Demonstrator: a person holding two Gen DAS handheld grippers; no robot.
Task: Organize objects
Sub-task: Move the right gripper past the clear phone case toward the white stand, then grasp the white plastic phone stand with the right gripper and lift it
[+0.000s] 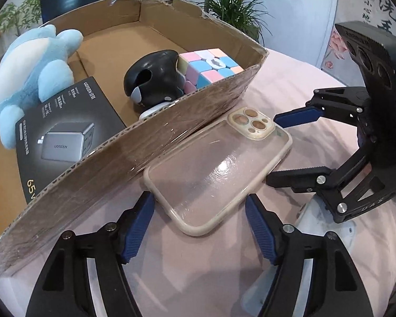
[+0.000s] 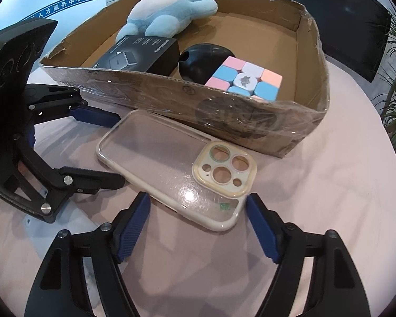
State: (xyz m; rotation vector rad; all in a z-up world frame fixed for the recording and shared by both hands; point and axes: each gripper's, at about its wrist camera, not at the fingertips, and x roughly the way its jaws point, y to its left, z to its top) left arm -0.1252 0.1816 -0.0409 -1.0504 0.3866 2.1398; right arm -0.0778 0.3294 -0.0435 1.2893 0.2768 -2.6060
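Grippers left (image 1: pixel 199 227) and right (image 2: pixel 198 227) gape wide at opposite ends of the phone case (image 1: pixel 216 174) beside the box (image 1: pixel 145 145)

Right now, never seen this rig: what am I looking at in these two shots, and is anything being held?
No robot arm here: a person holds one two-finger gripper in each hand, and each carries a fisheye camera looking along its fingers. One picture is from the left gripper, the other from the right gripper; each also sees the other at the frame edge.

On the pink cloth lies a clear phone case beside a cardboard box. Both grippers are open, one at each end of the case, fingers either side of it; nothing is held.

Inside the box: a blue plush toy, a black charger box, a black rounded object and a pastel puzzle cube.
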